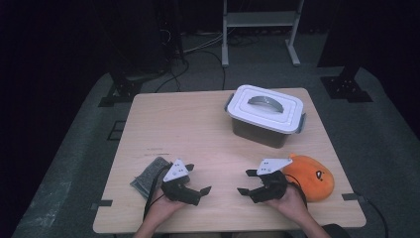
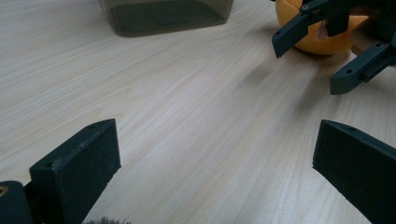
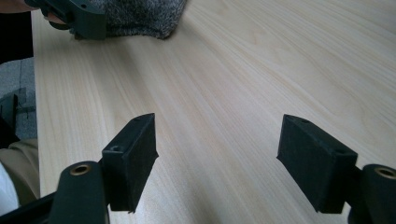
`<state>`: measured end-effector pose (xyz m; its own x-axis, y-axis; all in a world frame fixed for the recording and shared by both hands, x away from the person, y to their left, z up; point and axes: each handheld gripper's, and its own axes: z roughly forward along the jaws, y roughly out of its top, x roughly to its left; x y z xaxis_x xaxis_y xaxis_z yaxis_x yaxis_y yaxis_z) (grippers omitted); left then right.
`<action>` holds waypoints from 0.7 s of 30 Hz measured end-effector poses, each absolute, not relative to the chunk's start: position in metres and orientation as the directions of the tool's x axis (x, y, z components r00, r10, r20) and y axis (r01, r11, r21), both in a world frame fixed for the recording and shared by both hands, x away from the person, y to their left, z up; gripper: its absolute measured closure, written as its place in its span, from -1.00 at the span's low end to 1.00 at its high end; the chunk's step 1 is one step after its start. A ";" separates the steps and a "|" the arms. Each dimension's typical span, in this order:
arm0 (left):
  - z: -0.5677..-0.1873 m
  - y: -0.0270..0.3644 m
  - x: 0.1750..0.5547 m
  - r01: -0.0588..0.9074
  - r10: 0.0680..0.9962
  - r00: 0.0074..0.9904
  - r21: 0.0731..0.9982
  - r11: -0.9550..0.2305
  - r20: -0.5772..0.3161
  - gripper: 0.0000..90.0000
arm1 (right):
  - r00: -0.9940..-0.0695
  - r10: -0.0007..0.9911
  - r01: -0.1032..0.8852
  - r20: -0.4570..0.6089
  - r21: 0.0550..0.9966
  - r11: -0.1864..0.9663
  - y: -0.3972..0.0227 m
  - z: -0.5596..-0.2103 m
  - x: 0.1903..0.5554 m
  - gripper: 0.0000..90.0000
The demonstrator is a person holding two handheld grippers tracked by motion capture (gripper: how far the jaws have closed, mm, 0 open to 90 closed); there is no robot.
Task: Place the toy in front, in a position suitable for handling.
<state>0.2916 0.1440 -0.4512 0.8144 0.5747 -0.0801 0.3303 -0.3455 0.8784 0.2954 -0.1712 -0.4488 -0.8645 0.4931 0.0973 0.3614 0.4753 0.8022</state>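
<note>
High view is showing both grippers lying near the wooden table (image 1: 198, 124)'s front edge, jaws spread wide and gripping nothing: the left gripper (image 1: 197, 184) is sitting just right of the grey cloth (image 1: 150, 175), whose long axis is running away from that edge, and the right gripper (image 1: 250, 182) is resting just left of the orange plush toy (image 1: 312, 176). Farther back, the lidded white box (image 1: 266, 114) is standing well apart from both, nearer the right gripper, with dark floor and a metal rack (image 1: 260, 22) lying beyond the table.

1. Pale wood-grain table (image 1: 198, 124) — light beige with fine streaks.
2. White-lidded box (image 1: 266, 115) near far right corner, smoky grey walls, grey handle.
3. Orange plush toy (image 1: 311, 177) at right edge — black markings.
4. Speckled grey cloth (image 1: 148, 176) near left edge.
5. Black-jawed left gripper (image 1: 197, 179) and right gripper (image 1: 247, 182).
</note>
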 end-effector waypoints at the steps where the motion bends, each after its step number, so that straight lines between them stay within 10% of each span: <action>1: -0.451 0.144 0.292 0.331 0.575 0.814 0.878 -0.346 -0.080 -1.00 | -0.864 0.494 0.364 0.099 0.801 0.475 -0.172 -0.449 0.296 -0.40; 21: -0.451 0.145 0.291 0.326 0.574 0.816 0.876 -0.354 -0.071 -1.00 | -0.867 0.493 0.334 0.077 0.825 0.457 -0.171 -0.437 0.291 -0.40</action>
